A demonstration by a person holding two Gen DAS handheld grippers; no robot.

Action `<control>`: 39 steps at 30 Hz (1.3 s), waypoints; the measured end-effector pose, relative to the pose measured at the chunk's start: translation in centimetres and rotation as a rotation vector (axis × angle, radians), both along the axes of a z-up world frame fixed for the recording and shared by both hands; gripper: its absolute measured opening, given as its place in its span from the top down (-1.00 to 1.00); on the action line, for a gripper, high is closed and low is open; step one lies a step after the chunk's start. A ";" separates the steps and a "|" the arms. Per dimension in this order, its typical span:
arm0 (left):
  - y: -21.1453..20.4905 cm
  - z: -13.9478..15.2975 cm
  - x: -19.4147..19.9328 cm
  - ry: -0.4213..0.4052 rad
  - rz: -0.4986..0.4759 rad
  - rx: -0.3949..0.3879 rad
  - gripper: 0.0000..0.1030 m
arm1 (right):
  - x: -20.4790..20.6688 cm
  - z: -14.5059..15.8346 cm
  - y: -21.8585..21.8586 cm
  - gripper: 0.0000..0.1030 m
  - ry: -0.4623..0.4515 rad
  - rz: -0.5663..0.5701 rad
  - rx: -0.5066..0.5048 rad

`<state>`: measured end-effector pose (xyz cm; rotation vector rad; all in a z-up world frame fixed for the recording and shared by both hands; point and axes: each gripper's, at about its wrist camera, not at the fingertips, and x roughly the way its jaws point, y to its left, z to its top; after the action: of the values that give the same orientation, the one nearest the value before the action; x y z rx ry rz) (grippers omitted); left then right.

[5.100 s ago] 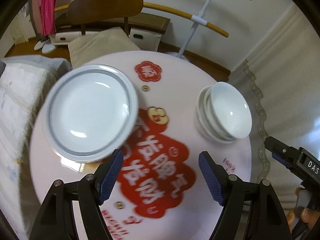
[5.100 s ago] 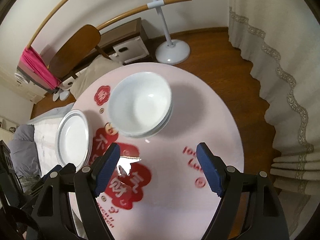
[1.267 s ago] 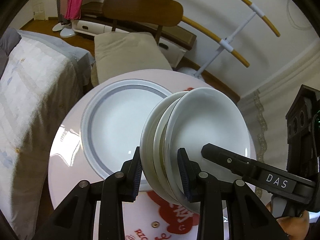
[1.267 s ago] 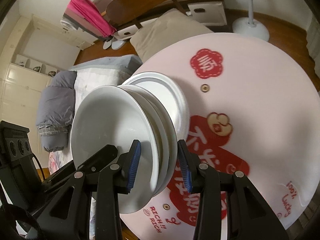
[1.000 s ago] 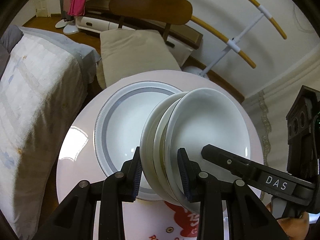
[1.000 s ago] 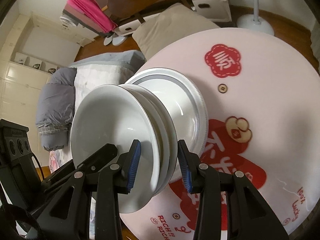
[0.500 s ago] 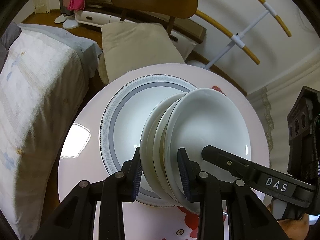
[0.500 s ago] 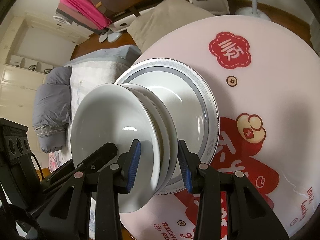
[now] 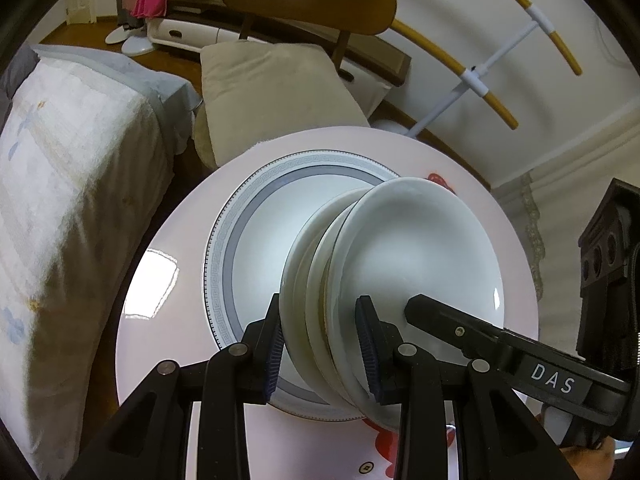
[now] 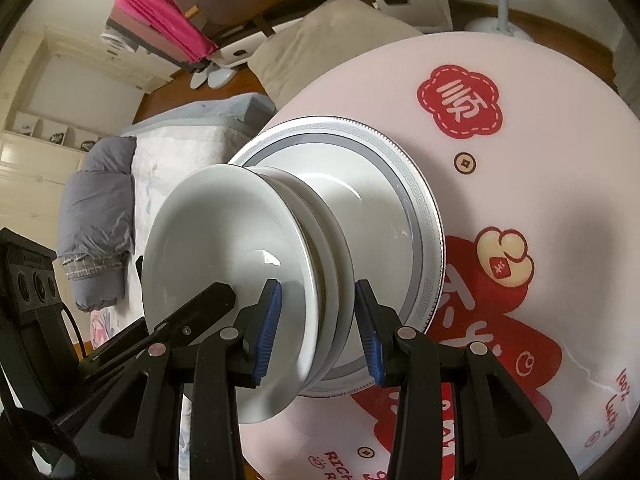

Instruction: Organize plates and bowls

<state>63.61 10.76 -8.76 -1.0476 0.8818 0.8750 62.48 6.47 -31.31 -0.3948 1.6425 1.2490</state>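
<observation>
A stack of white bowls point(image 9: 400, 260) point(image 10: 224, 248) is held tilted over a grey-rimmed white plate point(image 9: 248, 240) point(image 10: 416, 200) that lies on the round pink table point(image 9: 160, 320) point(image 10: 540, 184). My left gripper point(image 9: 322, 344) is shut on the stack's near rim, one pad inside the top bowl and one under the lowest. From the opposite side my right gripper point(image 10: 318, 328) is shut on the rim the same way. The stack's base sits close over the plate's well; I cannot tell whether it touches. One black finger point(image 9: 500, 344) of the right gripper lies inside the top bowl.
Behind the table stands a wooden chair point(image 9: 312, 0) with a beige cushion point(image 9: 272, 88). A bed point(image 9: 60, 200) runs along the left. A white stand point(image 9: 472, 80) and a curtain point(image 9: 532, 232) are at the right. Red prints point(image 10: 460, 108) mark the table's bare right half.
Five seconds ago both grippers were open and the bowls stood at the table's right. Over the last second the held stack has moved over the plate and sunk closer to it.
</observation>
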 end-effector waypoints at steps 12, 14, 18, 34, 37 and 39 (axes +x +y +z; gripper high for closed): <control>-0.6 1.6 -3.2 -0.018 0.027 0.050 -0.02 | 0.4 2.6 -1.4 -0.28 -0.070 -0.073 0.028; -1.1 2.2 -3.9 -0.013 0.021 0.073 -0.07 | 0.8 3.7 -2.5 -0.34 -0.078 -0.107 0.047; -3.2 4.2 -4.8 0.015 -0.006 0.154 -0.22 | 1.4 6.1 -5.3 -0.45 -0.092 -0.160 0.074; -19.2 9.3 0.0 0.081 -0.408 0.384 -0.58 | 1.1 11.9 -21.4 -0.82 -0.242 -0.393 0.048; -21.2 10.4 1.1 0.081 -0.475 0.408 -0.69 | 0.8 12.7 -24.1 -0.84 -0.233 -0.456 0.043; -22.1 11.2 1.7 0.069 -0.511 0.414 -0.72 | 0.7 13.3 -25.3 -0.89 -0.253 -0.493 0.029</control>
<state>65.36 -11.30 2.43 -0.4046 0.9206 0.6216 63.15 -18.79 -18.01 -0.1098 1.3918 0.8152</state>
